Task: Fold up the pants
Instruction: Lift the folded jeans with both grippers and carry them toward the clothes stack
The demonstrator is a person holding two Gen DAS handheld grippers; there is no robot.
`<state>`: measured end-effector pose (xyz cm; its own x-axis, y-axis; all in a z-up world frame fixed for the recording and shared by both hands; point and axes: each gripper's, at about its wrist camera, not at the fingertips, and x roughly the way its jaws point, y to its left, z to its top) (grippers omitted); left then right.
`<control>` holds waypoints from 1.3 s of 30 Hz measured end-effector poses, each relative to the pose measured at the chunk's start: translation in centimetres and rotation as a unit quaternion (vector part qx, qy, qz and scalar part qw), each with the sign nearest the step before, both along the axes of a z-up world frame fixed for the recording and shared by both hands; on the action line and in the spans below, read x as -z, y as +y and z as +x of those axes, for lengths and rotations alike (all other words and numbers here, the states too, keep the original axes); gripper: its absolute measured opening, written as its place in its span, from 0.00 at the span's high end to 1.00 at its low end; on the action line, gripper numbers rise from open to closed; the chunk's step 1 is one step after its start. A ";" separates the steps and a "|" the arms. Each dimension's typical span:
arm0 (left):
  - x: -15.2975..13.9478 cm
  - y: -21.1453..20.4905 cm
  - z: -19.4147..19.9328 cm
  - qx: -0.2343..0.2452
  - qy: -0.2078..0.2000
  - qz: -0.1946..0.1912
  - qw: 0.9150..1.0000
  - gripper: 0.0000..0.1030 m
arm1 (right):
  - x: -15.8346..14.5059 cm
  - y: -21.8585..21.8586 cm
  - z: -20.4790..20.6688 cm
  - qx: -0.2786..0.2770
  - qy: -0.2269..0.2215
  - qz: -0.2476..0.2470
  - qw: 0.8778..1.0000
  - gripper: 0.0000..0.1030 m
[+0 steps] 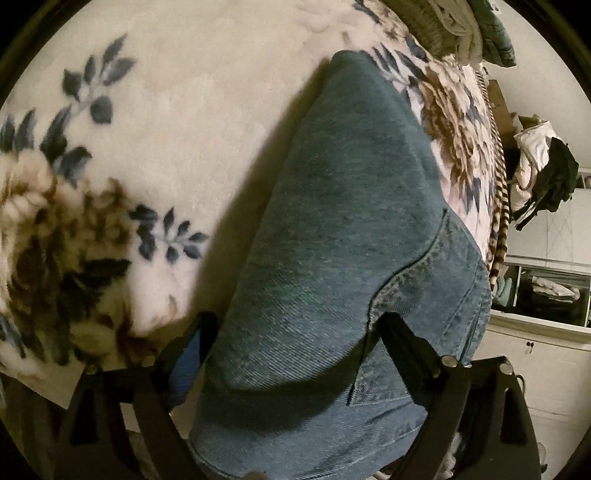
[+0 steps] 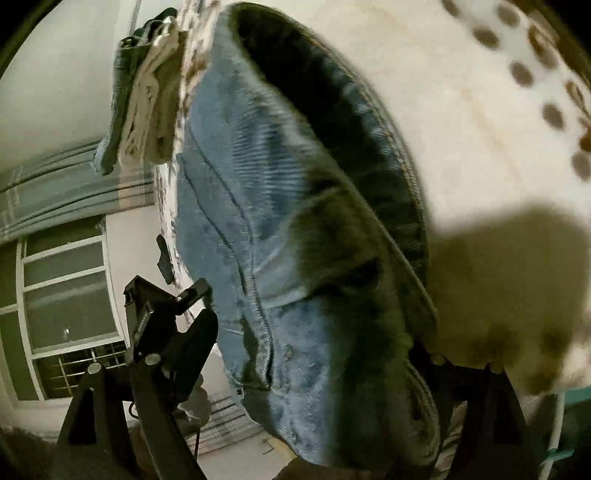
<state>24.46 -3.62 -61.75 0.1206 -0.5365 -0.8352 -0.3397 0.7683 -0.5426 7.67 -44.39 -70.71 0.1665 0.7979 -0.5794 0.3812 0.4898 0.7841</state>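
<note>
my left claw (image 1: pixel 295 325) stands wide, one black finger (image 1: pixel 201 332) on each side of the jeans (image 1: pixel 343 221), and neither pad presses on the cloth that i can see, so it is released with denim lying between the fingers. the jeans are blue, folded into a long thick stack that runs away from me across the blanket (image 1: pixel 177 122) on the bed, with a curved front pocket seam (image 1: pixel 413 266) close to my right-hand finger. the far end of the stack tapers toward the bed's far edge. the blanket is cream and fuzzy, printed with blue leaves and brown flowers. at the far corner of the bed lies a pile of folded clothes (image 1: pixel 476 33). beyond the bed's right edge more clothes (image 1: pixel 543 177) are heaped over white cabinets (image 1: pixel 532 354).

my right claw (image 2: pixel 314 350) is also spread apart and loose. its left finger (image 2: pixel 192 343) stands clear of the denim; the other finger is mostly hidden under a drooping fold, so i cannot tell if it touches. here the jeans (image 2: pixel 236 177) show the waistband end, with the dark opening (image 2: pixel 332 110) gaping upward. they rest on the blanket (image 2: pixel 461 129) near the bed's edge. the pile of folded clothes (image 2: pixel 147 96) sits beyond them, and a window (image 2: pixel 66 295) shows off the bed's side.
</note>
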 end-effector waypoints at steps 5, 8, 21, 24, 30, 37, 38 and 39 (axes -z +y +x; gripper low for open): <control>0.7 0.2 0.1 0.002 0.001 -0.018 1.000 0.05 | 0.7 0.4 0.2 0.013 0.007 0.003 1.000 0.19; 0.7 0.1 0.1 0.003 -0.001 -0.021 1.000 0.05 | 0.0 1.2 0.1 0.008 -0.008 -0.011 1.000 0.26; -4.4 -1.3 -0.5 0.046 -0.076 0.001 0.996 0.78 | -4.8 2.6 -1.4 0.022 -0.037 -0.109 0.993 0.63; -6.5 -1.7 -0.5 0.054 -0.092 0.010 0.994 0.78 | -7.0 2.7 -1.1 0.021 -0.048 -0.115 0.992 0.64; -12.3 -0.9 -0.2 0.047 -0.114 0.014 0.992 0.79 | -13.4 3.6 1.3 0.002 -0.081 -0.119 0.990 0.64; -21.0 0.9 4.6 0.037 -0.144 0.024 0.989 0.79 | -22.6 5.1 6.7 -0.007 -0.121 -0.112 0.986 0.64; -22.0 1.3 5.7 0.036 -0.149 0.026 0.988 0.79 | -23.8 5.5 7.9 -0.006 -0.127 -0.110 0.986 0.64; -23.1 1.7 6.9 0.035 -0.155 0.027 0.987 0.79 | -24.9 5.9 9.2 -0.005 -0.132 -0.111 0.985 0.64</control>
<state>31.39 -1.95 -38.66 0.3387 -0.5089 -0.7914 -0.1097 0.8140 -0.5704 16.88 -38.51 -45.81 0.3277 0.6591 -0.6769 0.1720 0.6629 0.7287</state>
